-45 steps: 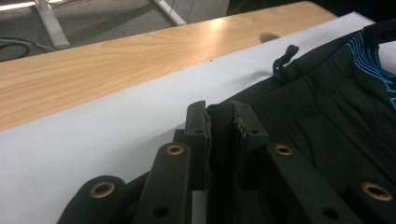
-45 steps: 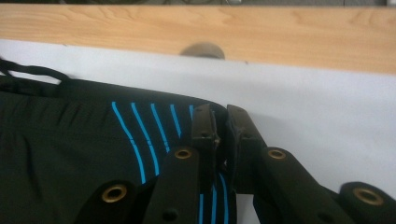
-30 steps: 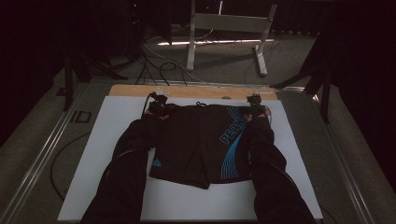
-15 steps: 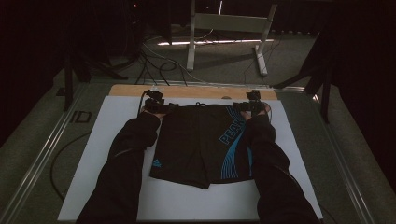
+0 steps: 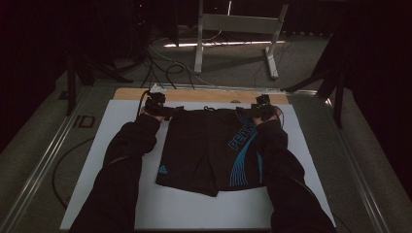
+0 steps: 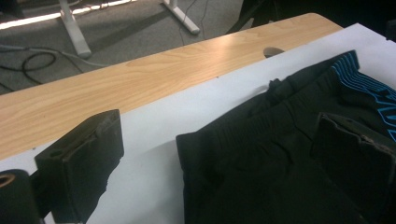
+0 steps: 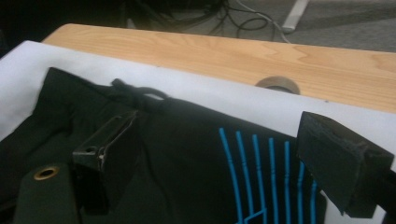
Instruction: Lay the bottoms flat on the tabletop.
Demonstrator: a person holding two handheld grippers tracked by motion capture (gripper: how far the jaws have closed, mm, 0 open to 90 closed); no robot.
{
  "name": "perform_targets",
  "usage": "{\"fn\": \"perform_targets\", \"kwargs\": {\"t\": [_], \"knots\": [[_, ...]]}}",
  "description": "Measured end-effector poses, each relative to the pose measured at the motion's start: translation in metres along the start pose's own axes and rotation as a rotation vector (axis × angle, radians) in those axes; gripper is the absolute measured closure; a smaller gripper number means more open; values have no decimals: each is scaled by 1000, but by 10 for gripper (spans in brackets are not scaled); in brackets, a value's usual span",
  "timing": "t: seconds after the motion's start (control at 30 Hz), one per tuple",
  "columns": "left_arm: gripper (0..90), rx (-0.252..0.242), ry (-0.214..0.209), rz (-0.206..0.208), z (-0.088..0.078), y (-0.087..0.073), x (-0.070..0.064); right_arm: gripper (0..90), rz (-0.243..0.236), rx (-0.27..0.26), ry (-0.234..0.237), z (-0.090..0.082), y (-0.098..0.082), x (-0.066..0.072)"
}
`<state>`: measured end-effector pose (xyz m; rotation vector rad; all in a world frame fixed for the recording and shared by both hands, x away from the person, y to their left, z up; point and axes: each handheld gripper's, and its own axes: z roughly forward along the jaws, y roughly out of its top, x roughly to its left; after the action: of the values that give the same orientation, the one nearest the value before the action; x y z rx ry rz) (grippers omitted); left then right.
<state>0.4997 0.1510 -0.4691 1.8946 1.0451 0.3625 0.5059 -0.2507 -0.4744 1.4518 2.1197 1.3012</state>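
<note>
shorts (image 5: 209, 145) flat mid-frame on table (image 5: 145, 204) | left hand-held gripper (image 5: 167, 110), right hand-held gripper (image 5: 252, 112): jaws just opening, nothing clamped (waistband corners released, laid smooth)

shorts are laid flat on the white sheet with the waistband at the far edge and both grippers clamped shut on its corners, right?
Not quite: both grippers have just been opening and now stand open. The left gripper and right gripper views show the jaws wide apart, above the fabric. The shorts do lie flat on the white sheet, waistband at the far edge.
</note>
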Motion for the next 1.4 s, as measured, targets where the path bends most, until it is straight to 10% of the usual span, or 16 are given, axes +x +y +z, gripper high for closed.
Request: {"fn": "perform_targets", "kwargs": {"t": [0.47,1.4], "knots": [[0,24,-152,73,-22,7,-27,91,-172,35,59,-20,-1,31],[0,59,-322,143,-70,-20,-57,92,-259,17,203,-63,-36,76]]}}
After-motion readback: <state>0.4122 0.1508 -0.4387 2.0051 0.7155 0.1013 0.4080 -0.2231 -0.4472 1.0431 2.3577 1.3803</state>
